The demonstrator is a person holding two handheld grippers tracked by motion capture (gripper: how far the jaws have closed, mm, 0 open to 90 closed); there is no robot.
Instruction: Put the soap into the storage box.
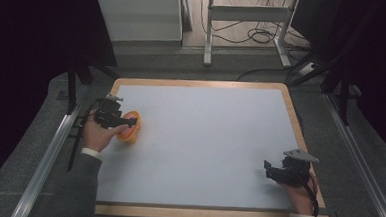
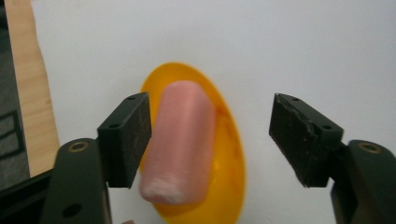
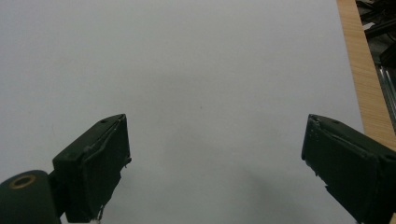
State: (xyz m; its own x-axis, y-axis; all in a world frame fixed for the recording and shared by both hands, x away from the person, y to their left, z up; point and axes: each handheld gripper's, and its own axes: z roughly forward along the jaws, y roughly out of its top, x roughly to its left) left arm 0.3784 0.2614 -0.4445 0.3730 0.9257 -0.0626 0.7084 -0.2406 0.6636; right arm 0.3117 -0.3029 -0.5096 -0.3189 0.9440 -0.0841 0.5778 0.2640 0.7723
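Sausage [image 2: 180, 140] lies on the orange plate [image 2: 229, 158], near the left edge of the table [image 1: 205, 119]. Left gripper [image 2: 210, 135] hangs over it with jaws apart, one pad [image 2: 135, 135] just beside the sausage. Right gripper [image 3: 215, 168] stands wide apart over bare table, well away.

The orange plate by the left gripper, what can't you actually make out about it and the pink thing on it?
- Orange plate: near rim cut off by the bottom edge in the left gripper view.
- Pink roll: left side hidden behind one jaw; contact unclear.
- High view: the left gripper covers the roll; the plate is too small for detail.
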